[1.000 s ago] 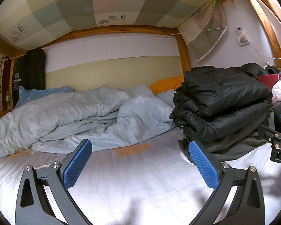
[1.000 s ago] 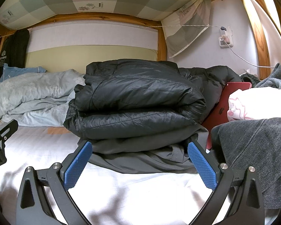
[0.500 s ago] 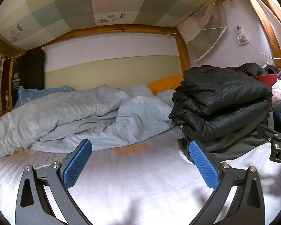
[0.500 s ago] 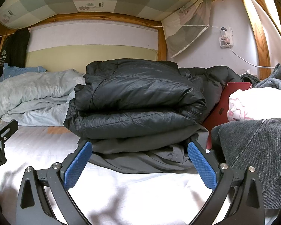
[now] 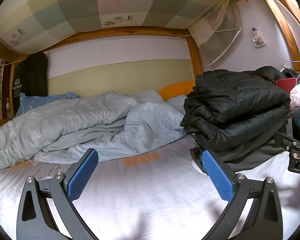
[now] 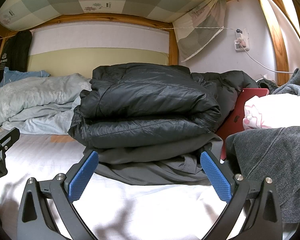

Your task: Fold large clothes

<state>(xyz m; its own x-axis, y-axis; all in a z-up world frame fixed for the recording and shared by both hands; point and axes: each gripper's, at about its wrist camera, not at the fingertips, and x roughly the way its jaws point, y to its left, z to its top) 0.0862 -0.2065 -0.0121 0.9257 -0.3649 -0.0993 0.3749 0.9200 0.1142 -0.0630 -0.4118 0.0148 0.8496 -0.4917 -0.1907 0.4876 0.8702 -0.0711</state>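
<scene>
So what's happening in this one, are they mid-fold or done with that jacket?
A person holds two grippers over a bed with a white sheet. The black puffer jacket lies folded on top of a grey garment. The right gripper faces the pile, open and empty. The left gripper is also open, over bare sheet, with the pile to its right. Nothing is gripped; this fold looks finished.

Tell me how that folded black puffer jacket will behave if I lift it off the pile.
The black puffer jacket looks puffy and quilted, so probably light for its bulk. Its shiny shell suggests it may slip on the grey garment beneath. Being soft, the folds would likely sag open.
</scene>
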